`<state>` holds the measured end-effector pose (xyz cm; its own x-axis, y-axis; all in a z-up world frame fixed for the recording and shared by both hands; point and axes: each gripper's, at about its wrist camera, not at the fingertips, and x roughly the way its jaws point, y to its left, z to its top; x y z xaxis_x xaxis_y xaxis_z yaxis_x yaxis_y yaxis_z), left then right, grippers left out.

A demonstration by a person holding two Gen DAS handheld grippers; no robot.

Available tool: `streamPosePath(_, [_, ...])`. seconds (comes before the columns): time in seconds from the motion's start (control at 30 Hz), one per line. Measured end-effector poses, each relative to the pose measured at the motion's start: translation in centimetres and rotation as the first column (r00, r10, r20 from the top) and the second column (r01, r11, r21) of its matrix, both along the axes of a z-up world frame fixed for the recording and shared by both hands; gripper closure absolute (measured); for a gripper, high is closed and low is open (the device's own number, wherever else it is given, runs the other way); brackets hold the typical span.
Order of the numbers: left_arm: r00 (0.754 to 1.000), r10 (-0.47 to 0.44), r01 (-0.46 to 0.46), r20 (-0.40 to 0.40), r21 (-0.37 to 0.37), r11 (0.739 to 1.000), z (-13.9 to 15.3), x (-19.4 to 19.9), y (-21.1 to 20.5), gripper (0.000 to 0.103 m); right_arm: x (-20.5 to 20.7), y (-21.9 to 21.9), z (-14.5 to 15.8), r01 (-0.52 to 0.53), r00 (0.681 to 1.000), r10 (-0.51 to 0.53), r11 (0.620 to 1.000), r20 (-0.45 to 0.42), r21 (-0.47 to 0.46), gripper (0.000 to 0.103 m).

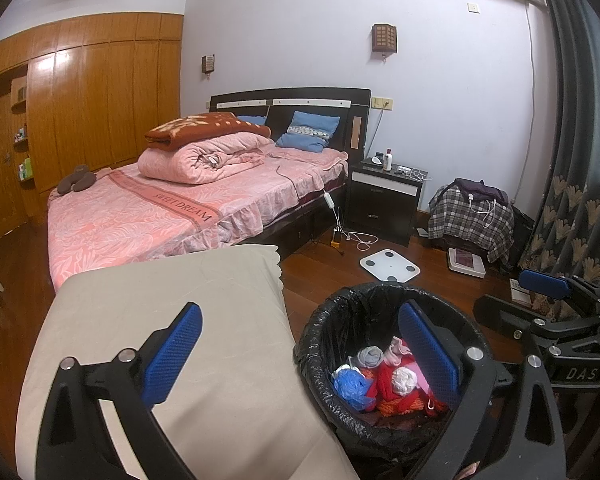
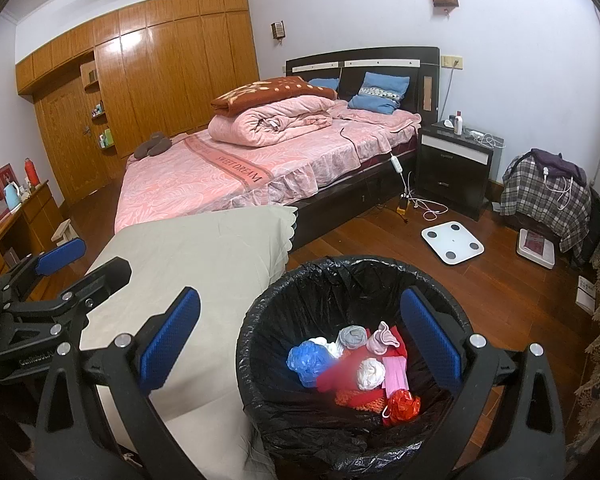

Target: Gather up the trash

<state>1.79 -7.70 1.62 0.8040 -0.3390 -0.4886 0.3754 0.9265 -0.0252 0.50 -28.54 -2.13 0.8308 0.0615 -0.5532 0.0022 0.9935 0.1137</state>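
- Left wrist view: the left gripper [image 1: 300,352] is released, its blue pads spread wide with nothing between them.
- Its left pad hangs over a beige cloth [image 1: 172,320] that covers a low surface; its right pad sits over the mouth of the bin [image 1: 324,320].
- Below and slightly right of this gripper, the bin is lined with a black bag [image 1: 352,300] and stands on the wooden floor [image 1: 332,260], touching the cloth's right edge.
- Trash [image 1: 384,380] lies in the bottom of the bin: a blue crumpled wad, a white ball, a grey roll, pink pieces and red-orange material.
- To the right of the left gripper, the right gripper [image 1: 512,296] shows one blue pad and its black frame; it is released too.
- Right wrist view: the right gripper [image 2: 300,344] is spread wide and empty, its left pad over the cloth [image 2: 188,248], its right pad over the bin [image 2: 260,312].
- Directly under and ahead of it the trash [image 2: 364,368] fills the bin bottom, including a red wad nearest the camera.
- The left gripper [image 2: 84,258] lies off to the left, beside the cloth.
- Ahead of both grippers stands a bed [image 2: 204,176] with pink bedding; a white scale [image 2: 452,242] lies on the floor ahead and to the right.
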Motion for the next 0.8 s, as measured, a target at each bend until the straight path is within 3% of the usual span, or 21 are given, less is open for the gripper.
streamPosePath(0.8, [1.000,0.001,-0.001,-0.007,-0.002,1.000,-0.19,-0.01,0.11,0.006,0.12,0.13,-0.09,0.000,1.000,0.000,1.000,-0.004,0.001,0.005])
